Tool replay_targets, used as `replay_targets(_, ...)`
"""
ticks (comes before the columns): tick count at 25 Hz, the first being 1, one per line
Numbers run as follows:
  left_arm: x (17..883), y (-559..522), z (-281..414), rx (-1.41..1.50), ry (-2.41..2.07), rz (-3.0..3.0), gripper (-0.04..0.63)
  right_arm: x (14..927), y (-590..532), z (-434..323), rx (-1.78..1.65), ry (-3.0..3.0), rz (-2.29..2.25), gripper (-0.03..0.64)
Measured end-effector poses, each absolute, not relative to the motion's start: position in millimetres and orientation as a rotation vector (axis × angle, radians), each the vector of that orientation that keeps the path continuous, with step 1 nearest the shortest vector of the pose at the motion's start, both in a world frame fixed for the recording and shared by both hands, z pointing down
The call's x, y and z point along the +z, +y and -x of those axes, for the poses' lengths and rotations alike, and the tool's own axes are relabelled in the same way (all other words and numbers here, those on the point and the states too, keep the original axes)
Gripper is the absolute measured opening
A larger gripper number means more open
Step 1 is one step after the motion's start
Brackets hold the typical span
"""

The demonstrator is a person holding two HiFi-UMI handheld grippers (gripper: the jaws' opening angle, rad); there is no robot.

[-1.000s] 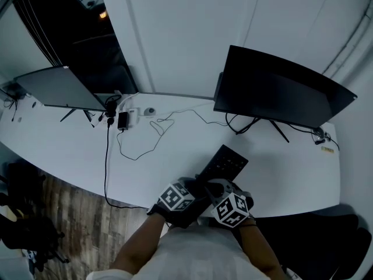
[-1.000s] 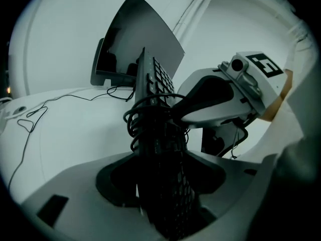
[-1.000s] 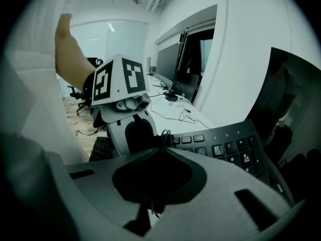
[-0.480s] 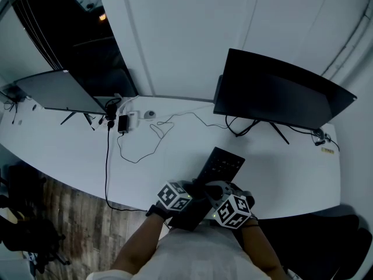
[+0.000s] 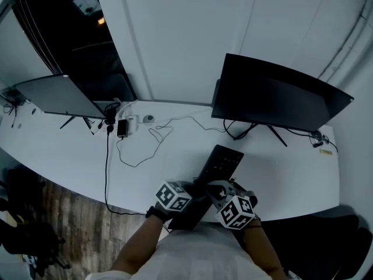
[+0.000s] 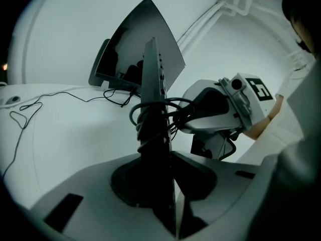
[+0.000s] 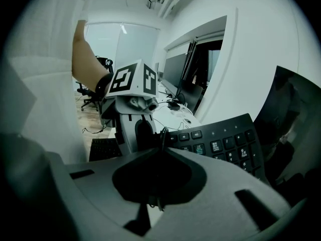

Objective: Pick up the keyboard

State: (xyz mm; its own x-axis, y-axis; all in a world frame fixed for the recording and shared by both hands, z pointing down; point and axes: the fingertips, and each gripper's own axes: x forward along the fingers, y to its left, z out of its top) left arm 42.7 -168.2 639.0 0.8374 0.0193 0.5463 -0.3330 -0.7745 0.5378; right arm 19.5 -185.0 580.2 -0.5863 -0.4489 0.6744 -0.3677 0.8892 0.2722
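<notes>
Lifting the keyboard (image 5: 221, 163) by the end farthest from the large monitor (image 5: 280, 95). Its other end is pointing toward that monitor's stand and lying low over the white surface (image 5: 70, 150); I cannot tell whether it is touching or just clear. Left claw (image 6: 165, 157): the jaws have just been closing and are now pressing on the keyboard's thin edge, with the board running straight out between them toward the monitor. Right claw (image 7: 161, 145): the jaws are sitting almost together, pinching what looks like a thin strand of the cable (image 6: 148, 118) wound round the keyboard's end away from the monitor. The keys are showing beside this claw on the side toward the monitor, not between its jaws. Judgement on doing this step well: the left grip seems to be carrying the board, so it should be holding firm and square on the edge while rising. The right claw, apparently on cable only, is steadying rather than bearing load. Pulling hard there is risking an unwound coil or a tilted board. Both hands should be rising together and level, keeping the end nearest the monitor from swinging into its stand and trailing wires. Pose: both forearms are reaching in from the side opposite the monitor, hands close together, one marker cube on either flank of the keyboard. Both claws are angling downward and forward toward the monitor, the right one turning inward to meet the left.
</notes>
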Motion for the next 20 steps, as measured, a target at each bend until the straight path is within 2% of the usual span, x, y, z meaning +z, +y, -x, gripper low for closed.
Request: replay_targets(20,559.1,-213.6,-44.0,0.653,-0.304,-2.454,0.071,503.4,-215.0,-24.2,-0.342,-2.302,-0.740,0.029)
